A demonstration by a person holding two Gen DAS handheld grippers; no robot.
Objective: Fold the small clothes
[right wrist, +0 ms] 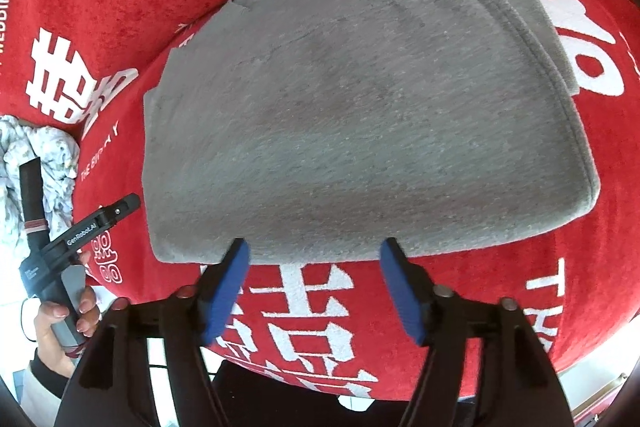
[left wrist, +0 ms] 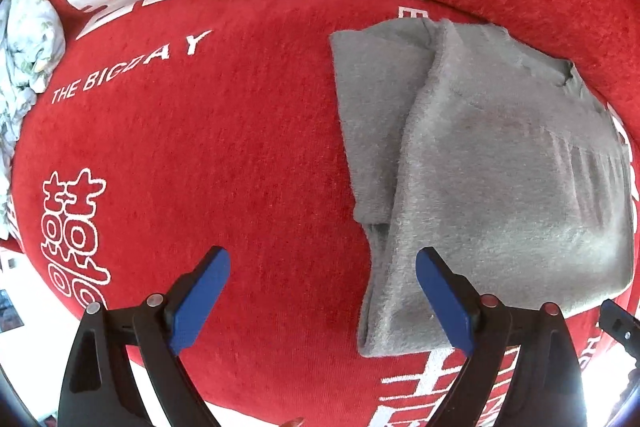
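Note:
A grey fleecy garment (left wrist: 500, 167) lies folded into a thick rectangle on a red cloth (left wrist: 220, 147) printed with white characters. My left gripper (left wrist: 323, 259) hangs open above the cloth. Its right pad (left wrist: 440, 295) is over the garment's near left corner, and its left pad is over bare red cloth. In the right wrist view the same garment (right wrist: 360, 107) fills the middle. My right gripper (right wrist: 315, 247) is open at the garment's near edge, with nothing pressed between its blue pads.
A crumpled white cloth with a green pattern (left wrist: 28, 47) sits at the far left of the red cloth, also seen as the patterned cloth (right wrist: 52, 155). A hand (right wrist: 60, 311) holds the other gripper's handle at lower left. The red cloth's front edge (right wrist: 280, 379) drops off near me.

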